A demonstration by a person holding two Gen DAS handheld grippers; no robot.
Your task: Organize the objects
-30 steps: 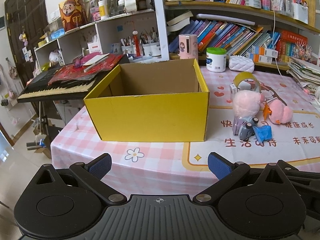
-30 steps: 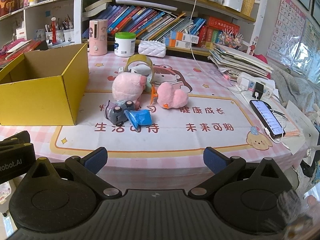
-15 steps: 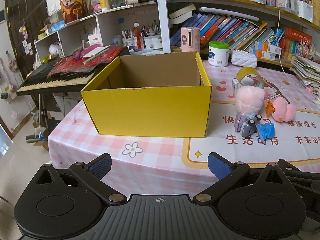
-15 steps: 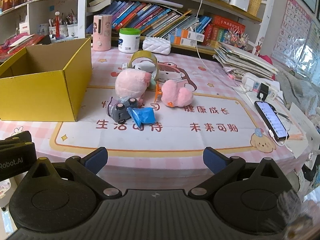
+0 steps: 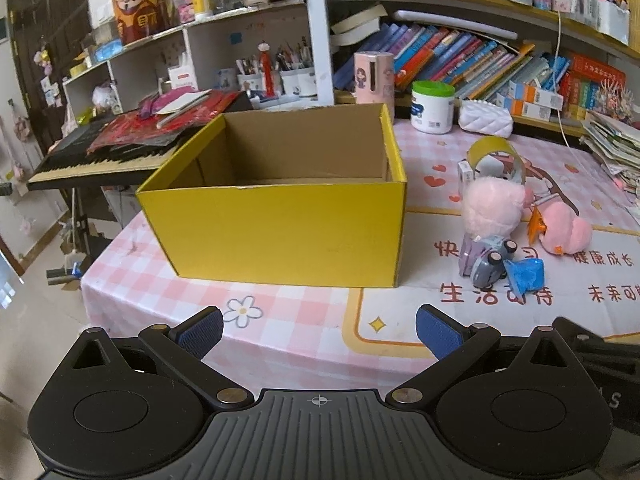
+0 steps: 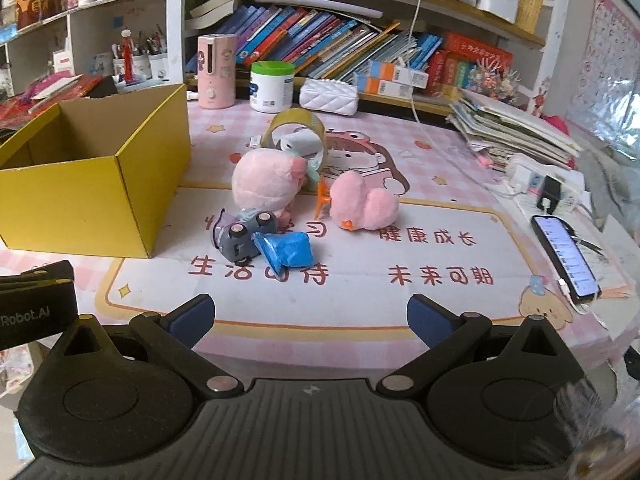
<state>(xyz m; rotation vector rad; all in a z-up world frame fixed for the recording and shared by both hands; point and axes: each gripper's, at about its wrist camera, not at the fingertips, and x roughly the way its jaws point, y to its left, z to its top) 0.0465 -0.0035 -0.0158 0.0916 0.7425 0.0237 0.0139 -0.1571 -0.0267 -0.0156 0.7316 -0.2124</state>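
The table mat (image 6: 360, 292) carries red Chinese characters: 生活 at the front left just below the grey toy car (image 6: 244, 240), 未来可期 to its right, and 健康成长 in the row above, just below the pink plush duck (image 6: 360, 204). In the left wrist view the same mat (image 5: 460, 320) shows 快 beside the car, 生活 below it and 健康成长 at the right. White letters "Robot.AI" stand on the black block (image 6: 36, 312) at the left edge of the right wrist view, left of the car; book spines and jar labels are too small to read.
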